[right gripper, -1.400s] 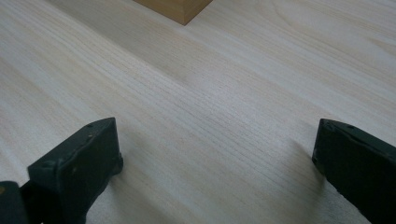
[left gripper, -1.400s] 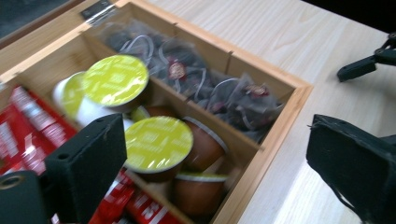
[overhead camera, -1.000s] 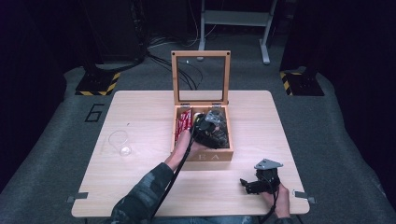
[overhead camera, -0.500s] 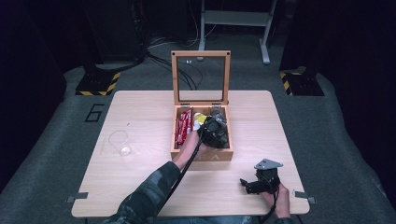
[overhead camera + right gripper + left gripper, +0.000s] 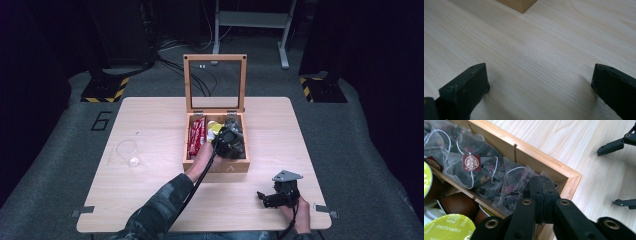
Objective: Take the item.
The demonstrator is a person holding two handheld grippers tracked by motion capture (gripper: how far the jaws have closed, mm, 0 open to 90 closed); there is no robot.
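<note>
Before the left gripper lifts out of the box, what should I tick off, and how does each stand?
1. Box lid upright, open: ok.
2. Left gripper jaws closed: ok.
3. Tea bag caught between them: cannot tell.
4. Neighbouring bags' strings clear of the jaws: cannot tell.
5. Right gripper open, resting on table apart from the box: ok.

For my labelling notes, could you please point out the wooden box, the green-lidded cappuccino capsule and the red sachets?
Wooden box [image 5: 216, 168]: high view, front wall.
Green-lidded cappuccino capsule [image 5: 447, 228]: left gripper view, lid.
Red sachets [image 5: 197, 136]: high view, packet middle.
</note>
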